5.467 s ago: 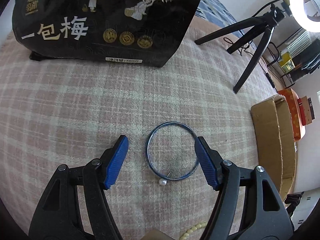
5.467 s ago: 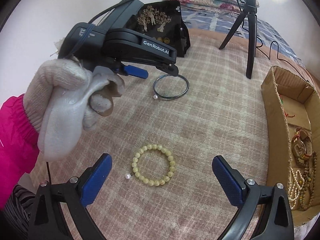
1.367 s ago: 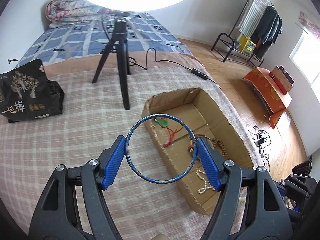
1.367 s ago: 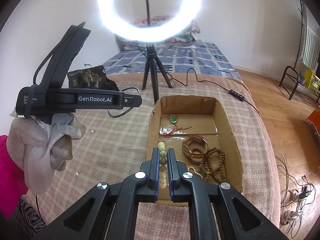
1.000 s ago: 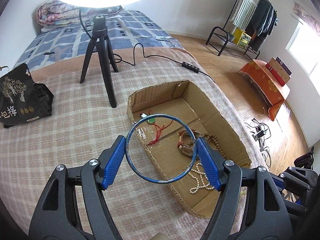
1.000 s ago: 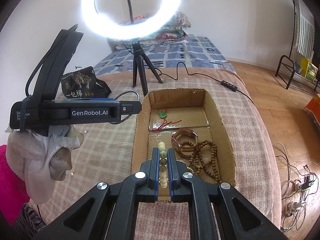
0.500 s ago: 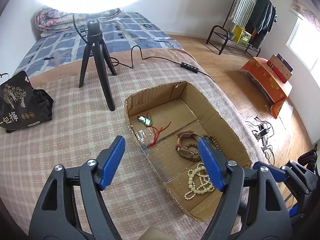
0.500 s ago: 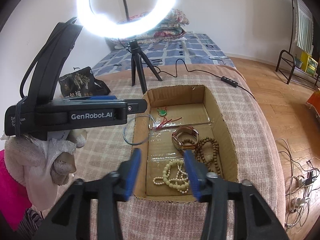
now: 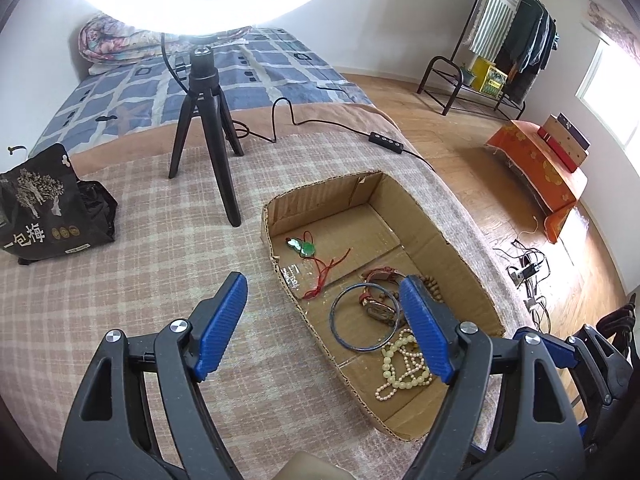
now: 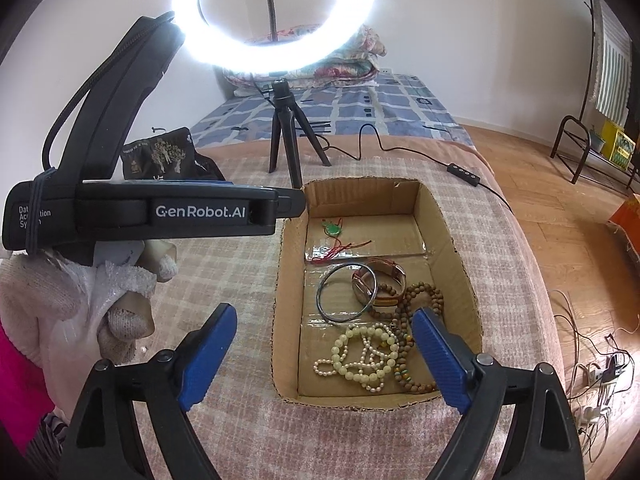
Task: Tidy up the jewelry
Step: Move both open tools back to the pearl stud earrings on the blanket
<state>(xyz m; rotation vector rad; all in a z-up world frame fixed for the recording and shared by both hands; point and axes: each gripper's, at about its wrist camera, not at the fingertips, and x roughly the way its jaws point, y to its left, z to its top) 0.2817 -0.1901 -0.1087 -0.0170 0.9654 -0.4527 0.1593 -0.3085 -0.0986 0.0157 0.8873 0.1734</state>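
An open cardboard box [image 9: 448, 240] [image 10: 448, 236] sits on the checked bedspread. Inside lie the blue bangle [image 9: 335, 320] [image 10: 326, 284], the cream bead bracelet [image 9: 404, 364] [image 10: 350, 340] tangled with a pearl strand, a copper bangle [image 10: 384, 268], brown wooden beads [image 10: 424, 296] and a green pendant on red cord [image 9: 306, 248] [image 10: 332, 229]. My left gripper [image 9: 324, 328] is open and empty, above the box's near left rim. My right gripper [image 10: 324, 360] is open and empty above the box's near end. The left tool body [image 10: 160, 212] shows in the right wrist view.
A ring light on a black tripod [image 9: 204, 120] [image 10: 286, 136] stands behind the box, its cable [image 9: 384, 140] trailing right. A black snack bag [image 9: 44, 216] lies at the left. The bed edge drops to wooden floor [image 9: 500, 200] on the right.
Both grippers have opened further and dropped their loads: the blue bangle, falling half a second ago, now lies flat in the box beside the cream bracelet.
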